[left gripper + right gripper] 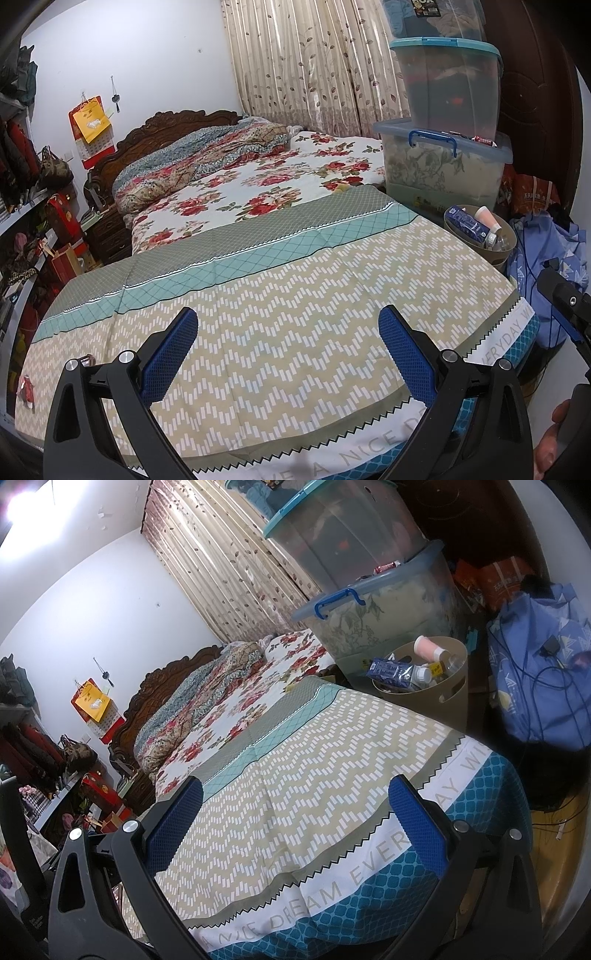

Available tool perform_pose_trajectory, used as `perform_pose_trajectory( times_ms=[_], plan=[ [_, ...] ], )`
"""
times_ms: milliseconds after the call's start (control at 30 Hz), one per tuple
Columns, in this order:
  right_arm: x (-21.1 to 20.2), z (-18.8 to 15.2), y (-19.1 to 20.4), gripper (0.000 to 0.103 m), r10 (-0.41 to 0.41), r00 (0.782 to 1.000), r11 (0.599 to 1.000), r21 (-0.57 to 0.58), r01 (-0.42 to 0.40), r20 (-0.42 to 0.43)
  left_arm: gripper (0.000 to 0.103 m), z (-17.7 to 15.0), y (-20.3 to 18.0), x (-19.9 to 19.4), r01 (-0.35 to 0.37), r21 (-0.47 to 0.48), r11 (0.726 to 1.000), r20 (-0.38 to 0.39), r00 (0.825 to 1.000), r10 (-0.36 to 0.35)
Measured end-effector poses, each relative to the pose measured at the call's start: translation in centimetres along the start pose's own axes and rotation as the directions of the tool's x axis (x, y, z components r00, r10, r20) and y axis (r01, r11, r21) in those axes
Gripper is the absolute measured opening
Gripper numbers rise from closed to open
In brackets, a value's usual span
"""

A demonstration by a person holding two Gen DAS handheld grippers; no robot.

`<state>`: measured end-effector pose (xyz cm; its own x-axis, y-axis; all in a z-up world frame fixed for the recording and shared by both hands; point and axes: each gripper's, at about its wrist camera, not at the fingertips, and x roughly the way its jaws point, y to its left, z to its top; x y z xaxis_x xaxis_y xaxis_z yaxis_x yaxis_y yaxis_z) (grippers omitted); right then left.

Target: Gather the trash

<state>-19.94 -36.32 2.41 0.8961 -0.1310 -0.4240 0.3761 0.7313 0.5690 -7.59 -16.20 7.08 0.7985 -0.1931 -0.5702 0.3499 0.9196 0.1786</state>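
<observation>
Trash sits gathered in a round beige plastic bin standing on the floor just beside the far right corner of the bed: a dark blue crumpled wrapper, a pink-and-white tube and clear plastic bottles fill it to the rim. The left gripper hovers above the zigzag-patterned beige-and-teal bedspread with its blue-padded fingers spread wide and nothing between them. The right gripper hangs over the bedspread's lettered white band near the foot corner, its blue pads likewise wide apart and empty. A small red scrap lies at the bedspread's left edge in the left wrist view. Behind the bin, stacked clear storage boxes with blue lids stand against leaf-print curtains, and a blue fabric bag slumps to the right. A floral sheet and a rolled quilt lie toward the carved wooden headboard.
</observation>
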Motion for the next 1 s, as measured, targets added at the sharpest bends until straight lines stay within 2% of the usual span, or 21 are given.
perform_pose_trajectory(
  times_ms=[1000],
  plan=[
    [-0.09,-0.10,0.02,0.099,-0.004,1.000,1.000,0.005,0.004,0.003,0.094,-0.13,0.14,0.16,0.000,0.001,1.000,-0.005,1.000,0.000]
  ],
)
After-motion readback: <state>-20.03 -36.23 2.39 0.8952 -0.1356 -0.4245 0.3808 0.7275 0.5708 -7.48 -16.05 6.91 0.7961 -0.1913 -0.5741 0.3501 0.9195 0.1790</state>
